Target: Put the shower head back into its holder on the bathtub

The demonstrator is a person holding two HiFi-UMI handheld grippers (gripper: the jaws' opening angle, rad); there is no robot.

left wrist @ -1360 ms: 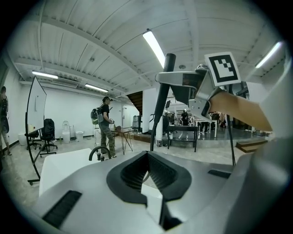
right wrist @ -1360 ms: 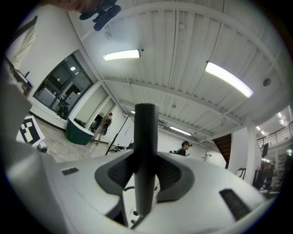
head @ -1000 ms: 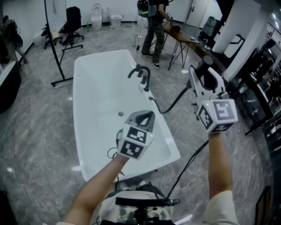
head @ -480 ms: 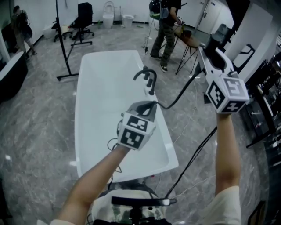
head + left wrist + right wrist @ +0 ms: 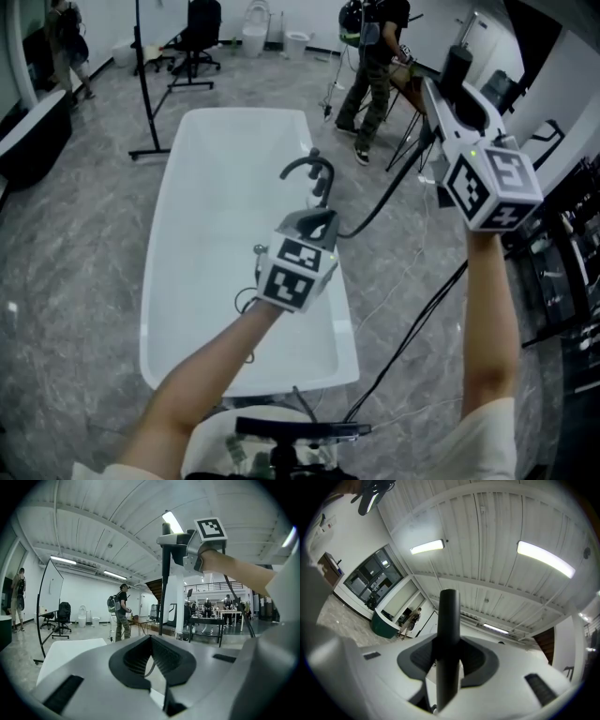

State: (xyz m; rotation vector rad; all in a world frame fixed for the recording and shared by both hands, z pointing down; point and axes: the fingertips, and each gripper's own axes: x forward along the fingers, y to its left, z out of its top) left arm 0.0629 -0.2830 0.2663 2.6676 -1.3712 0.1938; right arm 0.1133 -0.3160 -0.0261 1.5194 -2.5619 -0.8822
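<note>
Right tool [image 5: 450, 89]: clamped on the black handle of the shower head [image 5: 458, 64], raised high to the right of the bathtub; in the right gripper view [image 5: 449, 651] the dark handle [image 5: 449, 634] stands upright between both ribbed pads, against the ceiling.
Left tool [image 5: 322, 222]: jaws together and nothing between them, as the left gripper view [image 5: 151, 641] shows; it hangs above the right rim of the tub, pointing toward the tap fitting.
Shower head: well apart from the tub and off any holder, up in the air above the floor on the tub's right side; the left gripper view also shows it as a black rod [image 5: 165, 573] held upright.
Hose [image 5: 389, 192]: dark, sloping from the shower head down to the right rim of the tub.
Bathtub [image 5: 211, 244]: white, freestanding, on a grey marbled floor [image 5: 66, 272].
Tap fitting [image 5: 314, 173]: dark curved metalwork on the right rim, just beyond the left tool; which part is the holder cannot be told.
Background: a person [image 5: 370, 56] standing beyond the tub, an office chair [image 5: 202, 28], a black stand pole [image 5: 142, 84].
</note>
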